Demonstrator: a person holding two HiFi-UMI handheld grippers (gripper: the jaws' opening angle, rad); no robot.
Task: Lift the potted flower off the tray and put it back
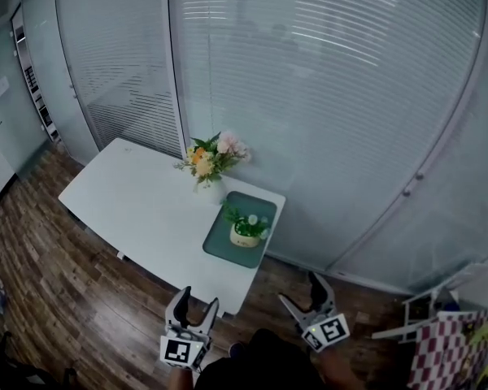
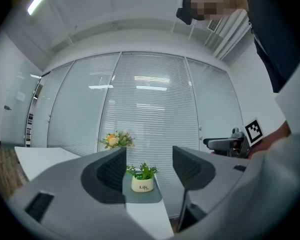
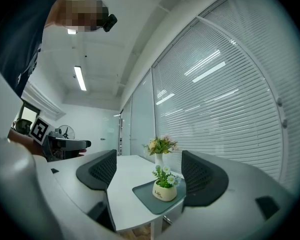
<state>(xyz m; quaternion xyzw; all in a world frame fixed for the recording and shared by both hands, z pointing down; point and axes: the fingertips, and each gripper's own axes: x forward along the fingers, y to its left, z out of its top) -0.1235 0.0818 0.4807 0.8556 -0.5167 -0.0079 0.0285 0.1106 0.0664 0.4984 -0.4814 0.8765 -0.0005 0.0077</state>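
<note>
Currently left tool [image 1: 198, 303] and right tool [image 1: 302, 295] both gape empty; potted flower [image 1: 248, 230] stands upright on tray [image 1: 264, 205], well ahead, seemingly nearer the right tool.

Office: glass walls [image 1: 439, 136] with blinds [image 1: 309, 55] behind table [image 1: 138, 210], wood floor [image 1: 57, 283] under it (shelving [image 1: 34, 80] beyond glass, left of table).
</note>
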